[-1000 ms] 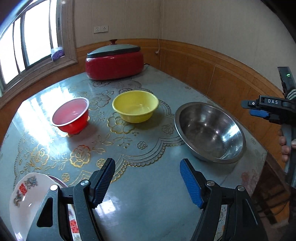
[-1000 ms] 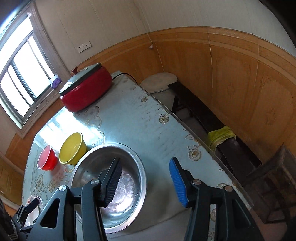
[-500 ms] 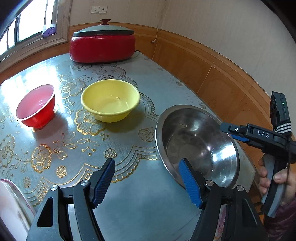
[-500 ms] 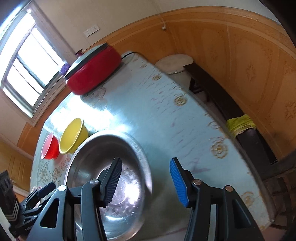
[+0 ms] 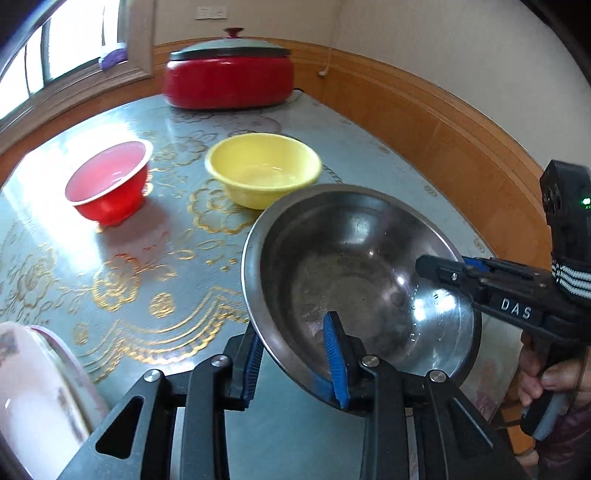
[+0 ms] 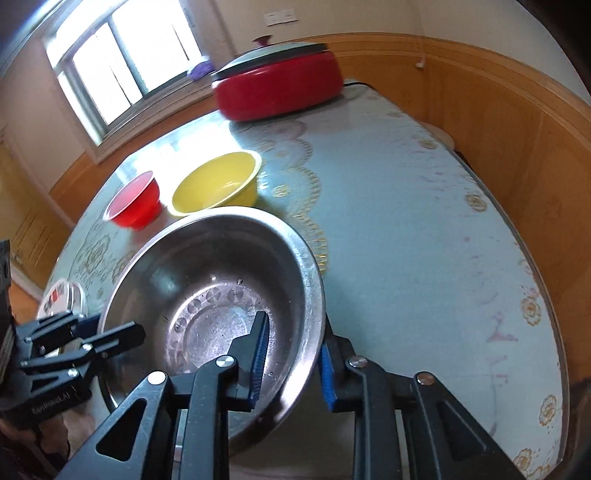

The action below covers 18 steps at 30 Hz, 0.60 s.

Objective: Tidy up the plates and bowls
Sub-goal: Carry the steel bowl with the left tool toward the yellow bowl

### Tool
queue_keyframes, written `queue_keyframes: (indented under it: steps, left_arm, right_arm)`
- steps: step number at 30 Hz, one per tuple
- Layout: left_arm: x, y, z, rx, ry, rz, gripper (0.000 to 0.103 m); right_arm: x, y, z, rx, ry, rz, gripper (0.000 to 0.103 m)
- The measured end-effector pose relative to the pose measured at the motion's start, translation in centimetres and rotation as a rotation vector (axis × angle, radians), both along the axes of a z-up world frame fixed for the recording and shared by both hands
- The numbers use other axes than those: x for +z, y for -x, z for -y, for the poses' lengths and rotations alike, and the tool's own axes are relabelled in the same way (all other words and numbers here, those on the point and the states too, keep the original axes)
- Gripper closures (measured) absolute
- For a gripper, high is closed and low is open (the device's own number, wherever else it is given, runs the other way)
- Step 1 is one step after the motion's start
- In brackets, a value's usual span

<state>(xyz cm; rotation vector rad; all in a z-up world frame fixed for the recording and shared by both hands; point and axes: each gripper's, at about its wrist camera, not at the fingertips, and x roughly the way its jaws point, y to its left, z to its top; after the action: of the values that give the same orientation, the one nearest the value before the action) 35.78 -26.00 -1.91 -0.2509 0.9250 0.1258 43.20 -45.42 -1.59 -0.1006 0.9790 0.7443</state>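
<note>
A table under a grey-blue cloth with gold flowers carries a red lidded cooker at its far end. Nearest the cameras sits the steel bowl, wide, shiny, scuffed and empty. The left gripper and right gripper each straddle its rim on opposite sides, jaws closing. Beyond it stand a yellow bowl and a smaller red bowl.

The pale pink patterned plate is cut off by the left wrist view's lower-left edge and blurred, so its pattern cannot be read. The large stainless-steel mixing bowl's near rim is hidden behind the black gripper frames. The white wall socket is clipped by the top edge.
</note>
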Motion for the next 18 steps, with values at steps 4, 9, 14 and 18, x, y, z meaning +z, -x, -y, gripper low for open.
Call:
queue_keyframes:
  steps: [4,9,14,18]
  left_arm:
    - [0.4,2.3,-1.1,0.050,-0.014,-0.003,0.070]
    - [0.2,3.7,-1.5,0.090,-0.038,-0.020,0.071]
    - [-0.2,5.1,-2.2,0.129,-0.044,-0.044,0.071]
    - [0.0,5.3,-2.1,0.148,-0.057,-0.047,0.071]
  right_arm:
    - [0.0,1.5,-1.8,0.061,0.008,0.001,0.079]
    - [0.0,3.2,-3.2,0.115,0.019,0.019,0.079]
    - [-0.1,4.4,-4.2,0.151,0.037,0.036,0.079]
    - [-0.2,4.3,-4.7,0.161,0.030,0.036,0.079]
